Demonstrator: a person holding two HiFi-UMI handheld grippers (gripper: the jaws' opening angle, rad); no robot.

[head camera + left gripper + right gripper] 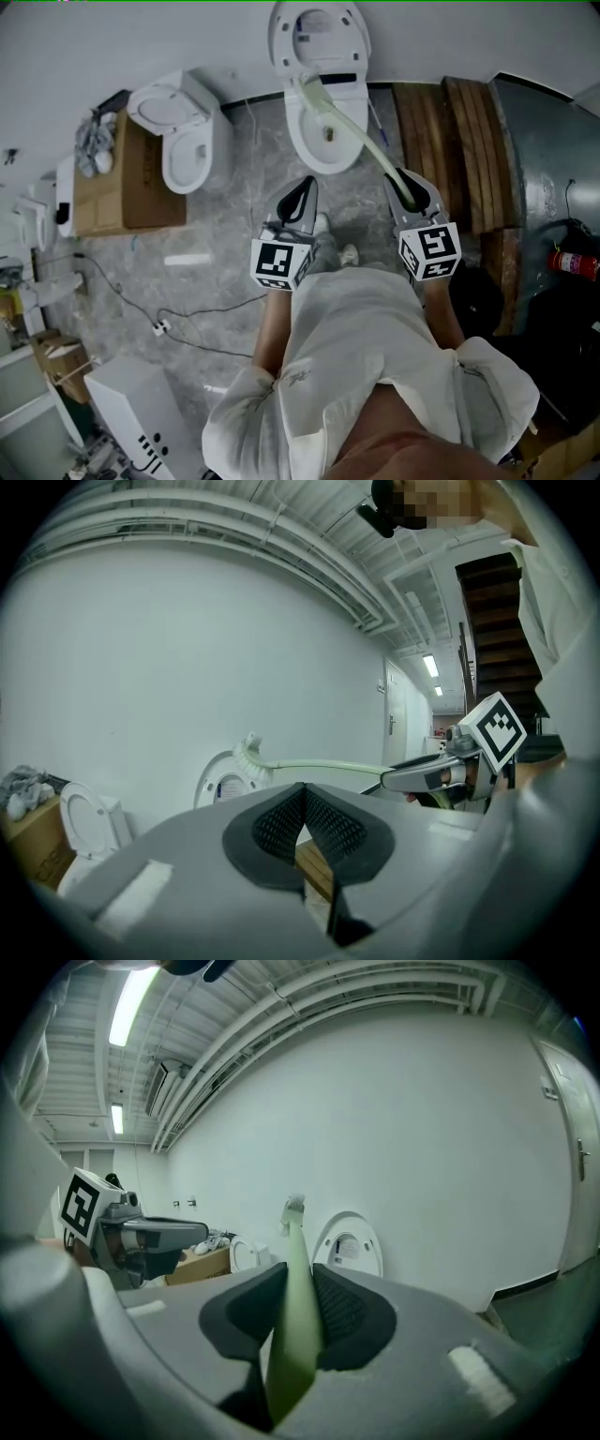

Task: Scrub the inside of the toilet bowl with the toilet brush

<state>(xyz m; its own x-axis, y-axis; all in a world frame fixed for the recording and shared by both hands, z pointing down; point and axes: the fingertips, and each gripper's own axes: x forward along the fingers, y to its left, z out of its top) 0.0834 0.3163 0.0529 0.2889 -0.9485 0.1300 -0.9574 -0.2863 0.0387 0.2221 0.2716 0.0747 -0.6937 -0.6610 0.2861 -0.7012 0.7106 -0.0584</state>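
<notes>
The right tongs point(410, 186) were clenched on the near end of the toilet brush point(349, 129). Its pale green handle ran between the ribbed pads point(342, 1312) and away ahead of them. The bristled head point(307, 86) sat at the far end, well ahead of those tongs and off to their left. It was over the back of the toilet bowl point(293, 141), near the raised lid point(319, 37), and seemed to be held above the bowl rather than down in it, though no view settled that. The left tongs point(302, 797) hung just to the left of the right pair, pressed together on nothing.

The brush looked light, with a slim plastic handle, probably stiff with a little give, and soft bristles. Held so far from the head, it would likely lever against the pads under scrubbing load, and the smooth handle might twist or slide. A hold nearer the head would probably steady it.
</notes>
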